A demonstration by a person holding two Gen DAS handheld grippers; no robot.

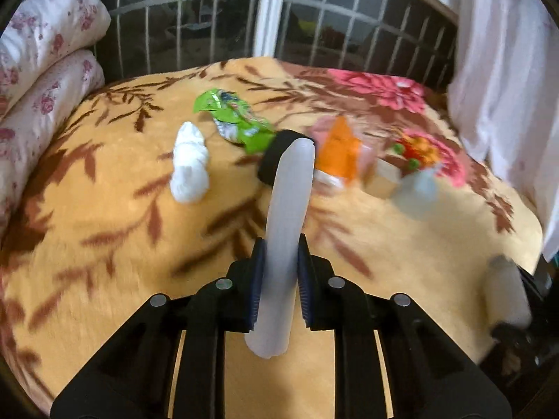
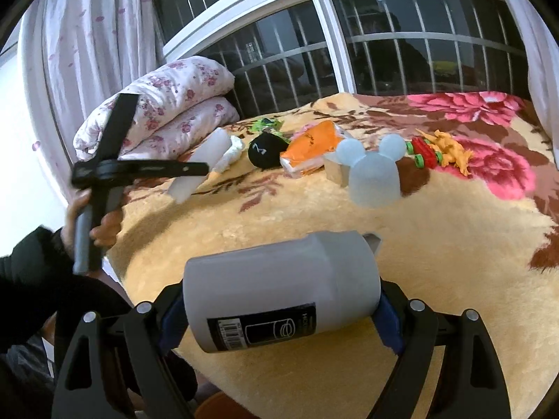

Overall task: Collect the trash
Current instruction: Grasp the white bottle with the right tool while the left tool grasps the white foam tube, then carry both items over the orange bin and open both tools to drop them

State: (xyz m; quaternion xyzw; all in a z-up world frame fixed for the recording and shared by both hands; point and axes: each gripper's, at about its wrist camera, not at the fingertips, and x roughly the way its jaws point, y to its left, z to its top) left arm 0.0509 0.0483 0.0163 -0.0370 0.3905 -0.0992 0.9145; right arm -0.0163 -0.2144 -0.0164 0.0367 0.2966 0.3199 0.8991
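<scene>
My left gripper (image 1: 279, 279) is shut on a translucent white lid (image 1: 288, 230), held on edge above the bed; it also shows in the right wrist view (image 2: 204, 160). My right gripper (image 2: 279, 314) is shut on a grey-white canister (image 2: 279, 289) lying sideways, with a black barcode label. On the blanket (image 1: 104, 244) lie a crumpled white tissue (image 1: 190, 167), a green wrapper (image 1: 237, 118), an orange tissue pack (image 1: 340, 150) and a black round object (image 1: 276, 157).
A translucent mouse-eared cover (image 2: 374, 174), a small box (image 2: 335, 171) and orange and red-green toys (image 2: 440, 150) lie to the right. Folded floral quilts (image 2: 160, 111) are stacked at the left. A barred window (image 2: 384, 45) and curtains (image 1: 506, 70) bound the bed.
</scene>
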